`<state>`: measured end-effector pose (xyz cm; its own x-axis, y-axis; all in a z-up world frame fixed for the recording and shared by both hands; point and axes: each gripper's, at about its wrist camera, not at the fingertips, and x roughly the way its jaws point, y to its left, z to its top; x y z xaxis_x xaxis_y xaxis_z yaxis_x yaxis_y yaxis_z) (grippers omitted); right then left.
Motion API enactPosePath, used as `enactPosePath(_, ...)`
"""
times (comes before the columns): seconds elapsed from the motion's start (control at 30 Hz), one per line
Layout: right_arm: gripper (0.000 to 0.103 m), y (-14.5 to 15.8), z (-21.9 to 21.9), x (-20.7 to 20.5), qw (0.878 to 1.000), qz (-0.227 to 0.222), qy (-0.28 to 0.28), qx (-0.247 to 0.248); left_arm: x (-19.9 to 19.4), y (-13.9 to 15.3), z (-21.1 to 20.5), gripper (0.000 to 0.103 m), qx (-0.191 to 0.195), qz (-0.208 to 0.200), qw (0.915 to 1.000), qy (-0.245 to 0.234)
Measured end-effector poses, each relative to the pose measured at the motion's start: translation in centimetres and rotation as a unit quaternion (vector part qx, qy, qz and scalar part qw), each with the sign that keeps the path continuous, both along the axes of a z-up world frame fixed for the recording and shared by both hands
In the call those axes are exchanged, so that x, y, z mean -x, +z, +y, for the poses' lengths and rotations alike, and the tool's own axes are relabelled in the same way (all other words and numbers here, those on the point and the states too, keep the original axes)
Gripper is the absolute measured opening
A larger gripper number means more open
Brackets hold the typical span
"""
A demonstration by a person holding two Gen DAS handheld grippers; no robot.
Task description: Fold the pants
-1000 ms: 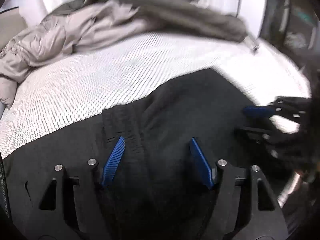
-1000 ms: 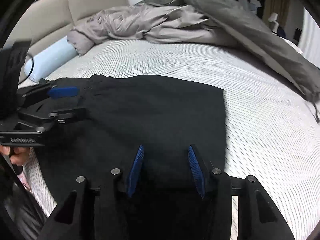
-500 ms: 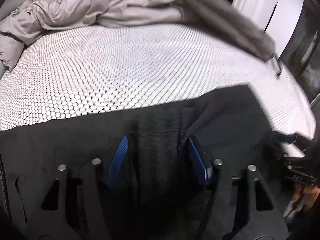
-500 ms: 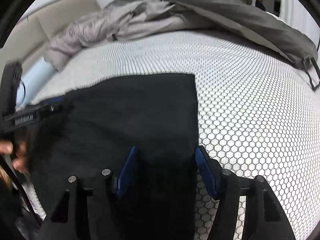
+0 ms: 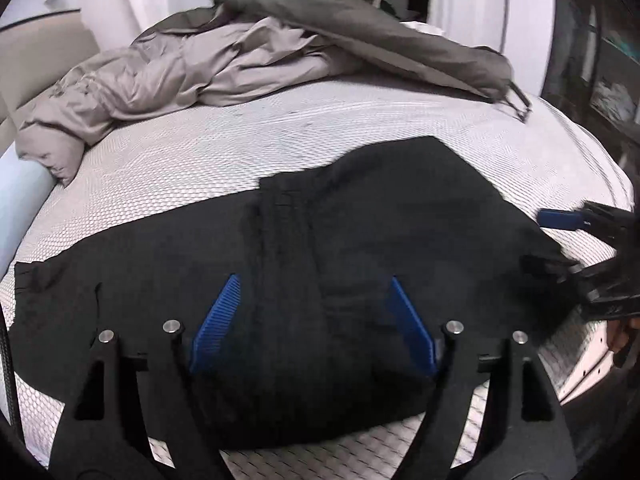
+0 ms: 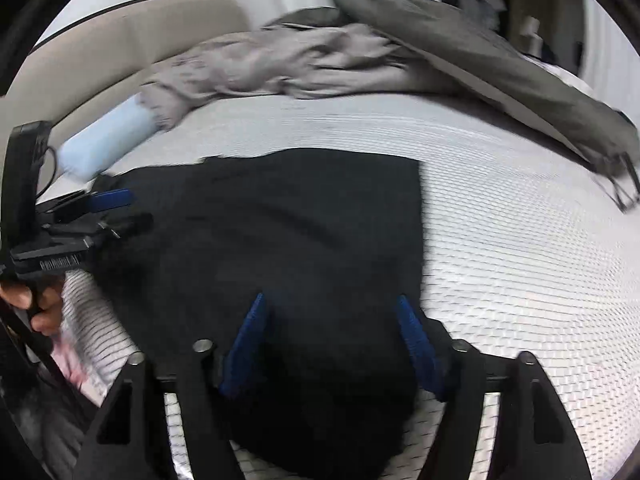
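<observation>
left wrist, black pants [image 5: 360,240] folded flat, slightly rumpled

Both wrist views look down closely at the same black pants [image 5: 360,240].

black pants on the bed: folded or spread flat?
Folded, at least once. The black pants lie as a compact doubled block on the white mattress, with a straight edge on one side. How many layers, cannot tell.

Both grippers' jaws wider, off pants [image 5: 360,240] now
</observation>
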<state>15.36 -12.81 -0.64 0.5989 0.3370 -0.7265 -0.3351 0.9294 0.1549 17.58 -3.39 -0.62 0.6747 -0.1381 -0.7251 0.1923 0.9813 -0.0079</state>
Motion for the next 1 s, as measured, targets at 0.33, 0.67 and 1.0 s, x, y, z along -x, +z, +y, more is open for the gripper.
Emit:
enactPosePath(0.33, 0.085, -3.0, -0.6, 0.7, 0.997, 0.023, 0.000, 0.078, 2.2, -4.0, -1.3, 0.083, -0.049, 0.050, 0.9973, -0.023)
enactPosePath(0.67, 0.089, -1.1, -6.2, 2.0, 0.997, -0.003, -0.060, -0.040, 7.4, -0.4, 17.8, 0.090, 0.132, 0.019, 0.9722, 0.192)
enactPosePath(1.0, 0.091, -0.4, -4.8, 0.5, 0.994, 0.003, -0.056, -0.092, 8.4, -6.1, 30.7, 0.053, 0.273, 0.057, 0.8772, 0.391)
